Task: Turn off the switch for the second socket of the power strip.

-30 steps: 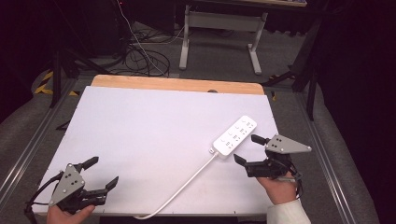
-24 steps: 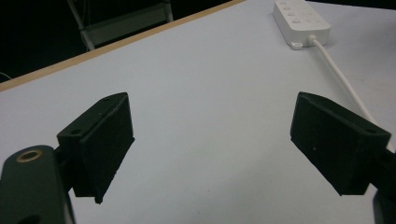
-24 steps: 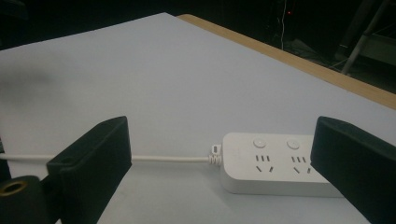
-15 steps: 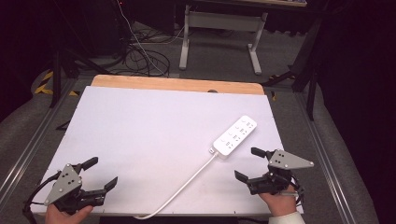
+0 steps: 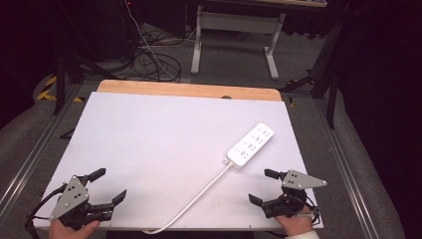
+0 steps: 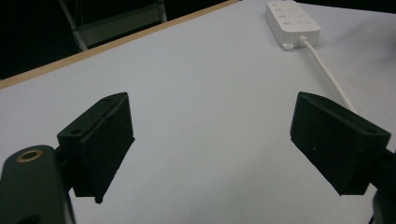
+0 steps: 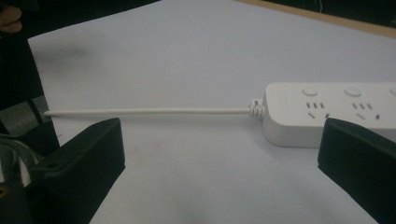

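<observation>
A dark room with cables on the floor point(image 5: 149, 59) and a metal stand point(image 5: 234, 35) frames a white surface point(image 5: 149, 139) with a wooden strip along its far edge. On it lies a white power strip point(image 5: 251, 145), toward the right side, its long axis running on a diagonal from the near-left end, where the cord point(image 5: 199, 196) leaves it, up to the far right. The cord trails back toward the near edge of the surface, between the two hands. The right gripper point(image 5: 260, 186) sits low just beside the strip's cord end – nearer by far than the left gripper point(image 5: 110, 183), which rests well apart at the near-left corner. Both stand wide open with nothing between the jaws; the right one's jaws have just been opening further, still empty. In the right gripper view the strip point(image 7: 327, 112) lies ahead and to the right, its cord point(image 7: 149, 111) crossing level in front of the jaws. In the left gripper view the strip point(image 6: 292, 21) is far off – so the next reach most likely falls to the right hand, which would meet the strip's cord end first.
</observation>
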Motion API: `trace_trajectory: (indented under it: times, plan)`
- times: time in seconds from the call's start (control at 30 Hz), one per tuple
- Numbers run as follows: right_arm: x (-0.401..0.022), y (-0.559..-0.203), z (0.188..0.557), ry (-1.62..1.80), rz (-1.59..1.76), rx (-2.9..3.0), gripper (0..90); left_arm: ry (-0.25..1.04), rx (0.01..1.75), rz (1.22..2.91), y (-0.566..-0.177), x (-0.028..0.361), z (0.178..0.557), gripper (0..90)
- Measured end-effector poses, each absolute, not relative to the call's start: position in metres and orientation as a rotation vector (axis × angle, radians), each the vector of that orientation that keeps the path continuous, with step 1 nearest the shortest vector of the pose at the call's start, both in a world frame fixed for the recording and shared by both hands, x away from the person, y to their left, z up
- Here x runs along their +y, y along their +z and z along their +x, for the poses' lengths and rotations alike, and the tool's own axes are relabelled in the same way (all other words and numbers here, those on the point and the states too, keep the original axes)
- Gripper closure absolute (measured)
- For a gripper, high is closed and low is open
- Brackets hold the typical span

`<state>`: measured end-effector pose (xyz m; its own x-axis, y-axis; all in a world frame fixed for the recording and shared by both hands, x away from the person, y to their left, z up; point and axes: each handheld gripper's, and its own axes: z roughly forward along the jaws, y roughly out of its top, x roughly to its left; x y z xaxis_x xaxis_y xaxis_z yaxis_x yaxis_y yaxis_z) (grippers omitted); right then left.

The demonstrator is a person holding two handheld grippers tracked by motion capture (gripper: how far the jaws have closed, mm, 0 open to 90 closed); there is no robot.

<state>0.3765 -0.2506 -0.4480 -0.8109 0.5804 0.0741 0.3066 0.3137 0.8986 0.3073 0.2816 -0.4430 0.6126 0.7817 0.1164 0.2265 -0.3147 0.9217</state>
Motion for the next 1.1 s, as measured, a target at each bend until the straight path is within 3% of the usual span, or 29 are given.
trace_trajectory:
  times: [0.53,1.1]
  plan:
    - [-0.249,-0.480,0.377,1.389,0.854,2.402,0.1,0.691,0.823,1.867,-0.448,0.284,0.306,13.0]
    - [-0.250,-0.479,0.379,1.415,0.860,2.360,0.3,0.692,0.843,1.867,-0.450,0.282,0.312,13.0]
